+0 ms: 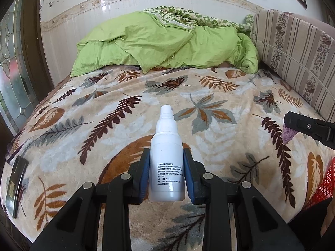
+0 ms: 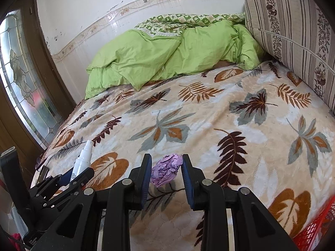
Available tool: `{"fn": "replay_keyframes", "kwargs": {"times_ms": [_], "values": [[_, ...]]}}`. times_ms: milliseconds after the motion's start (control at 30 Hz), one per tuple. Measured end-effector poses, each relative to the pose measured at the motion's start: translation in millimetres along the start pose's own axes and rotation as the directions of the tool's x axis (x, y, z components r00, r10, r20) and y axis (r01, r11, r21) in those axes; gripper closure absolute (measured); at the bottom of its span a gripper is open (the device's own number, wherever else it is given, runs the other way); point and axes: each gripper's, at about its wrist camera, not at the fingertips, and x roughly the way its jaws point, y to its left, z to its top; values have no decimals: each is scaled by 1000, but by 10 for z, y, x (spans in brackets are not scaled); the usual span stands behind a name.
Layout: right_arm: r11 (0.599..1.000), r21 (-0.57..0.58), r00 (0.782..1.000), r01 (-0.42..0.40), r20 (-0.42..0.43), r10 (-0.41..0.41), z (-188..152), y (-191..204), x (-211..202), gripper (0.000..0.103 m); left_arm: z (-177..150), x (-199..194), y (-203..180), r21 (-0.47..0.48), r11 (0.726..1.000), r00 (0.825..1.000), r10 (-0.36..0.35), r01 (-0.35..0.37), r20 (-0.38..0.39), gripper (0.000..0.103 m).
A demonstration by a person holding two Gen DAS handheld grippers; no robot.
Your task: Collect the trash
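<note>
My left gripper is shut on a white spray bottle, held upright above the leaf-patterned blanket. The bottle and left gripper also show at the lower left of the right wrist view. My right gripper is shut on a crumpled purple paper wad, held just above the blanket. In the left wrist view the right gripper enters from the right edge with the purple wad in it.
A green quilt is heaped at the head of the bed. A striped cushion stands along the right side. A dark phone lies at the bed's left edge. A red mesh basket sits at the lower right; it also shows in the right wrist view.
</note>
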Motion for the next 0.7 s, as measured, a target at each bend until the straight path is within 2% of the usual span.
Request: {"fn": "replay_keyframes", "kwargs": {"times_ms": [700], "values": [[1000,6,1000,0,4,0,2,-12,-10,73,18,9,-55,-3,1000,1000,-17,17,8,74]]}}
